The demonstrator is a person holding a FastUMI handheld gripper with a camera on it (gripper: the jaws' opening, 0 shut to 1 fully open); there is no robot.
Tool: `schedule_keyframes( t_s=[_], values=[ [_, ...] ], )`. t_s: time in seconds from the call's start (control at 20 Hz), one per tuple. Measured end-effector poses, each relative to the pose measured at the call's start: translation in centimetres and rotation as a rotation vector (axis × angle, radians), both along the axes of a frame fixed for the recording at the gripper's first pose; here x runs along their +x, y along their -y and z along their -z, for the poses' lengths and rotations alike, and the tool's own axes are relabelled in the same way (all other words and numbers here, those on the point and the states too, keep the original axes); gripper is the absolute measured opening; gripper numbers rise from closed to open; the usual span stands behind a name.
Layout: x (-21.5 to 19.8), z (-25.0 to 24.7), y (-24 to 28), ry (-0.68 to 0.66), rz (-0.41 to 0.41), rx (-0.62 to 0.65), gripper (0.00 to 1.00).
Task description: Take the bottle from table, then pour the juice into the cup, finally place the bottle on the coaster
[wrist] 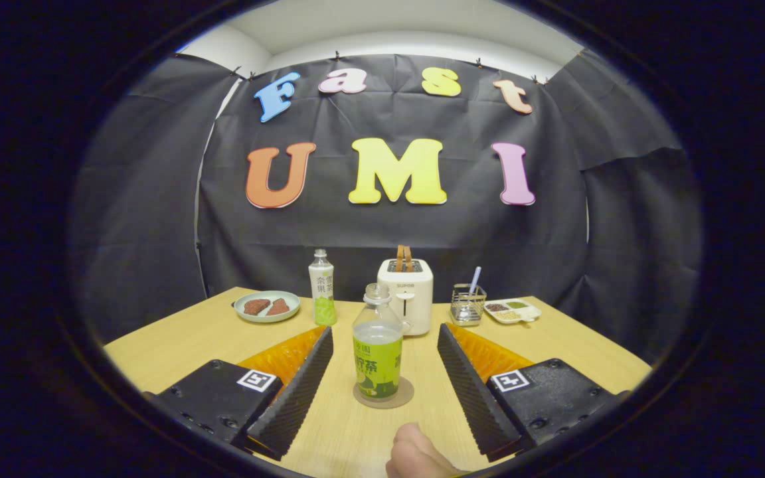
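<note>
Your tool (pixel 382 372) is spread wide, both fingers apart and touching nothing. Between them the bottle (pixel 377 348) stands upright on the round coaster (pixel 384 397), well apart from either ribbed pad. It has a green label and no cap, with greenish juice inside. A fingertip (pixel 419 455) shows at the near edge of the tabletop (pixel 176 345), just this side of the coaster.

Beyond the bottle, toward the far edge of the tabletop, you have a white toaster (pixel 406 294) with two slices standing in its slots. Left of it stands a second, capped bottle (pixel 321 287), and left of that a pale plate (pixel 267 306) carrying two brown pieces. Right of the toaster sits a small wire basket (pixel 467 305) holding a utensil, then a divided dish (pixel 512 311) near the far right corner. You cannot tell a cup from here.
</note>
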State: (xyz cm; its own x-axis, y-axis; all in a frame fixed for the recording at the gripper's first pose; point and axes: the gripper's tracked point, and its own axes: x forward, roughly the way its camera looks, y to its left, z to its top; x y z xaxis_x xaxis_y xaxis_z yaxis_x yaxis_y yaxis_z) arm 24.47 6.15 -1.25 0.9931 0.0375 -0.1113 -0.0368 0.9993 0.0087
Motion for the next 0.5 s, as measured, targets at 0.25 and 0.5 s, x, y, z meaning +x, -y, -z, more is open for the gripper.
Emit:
schedule_keyframes(
  t_s=[0.25, 0.5],
  values=[
    [-9.2, -3.2, 1.1, 0.05, 0.016, -0.019, 1.0],
    [-17.3, -4.0, 2.9, 0.035, 0.029, -0.028, 1.0]
  ],
)
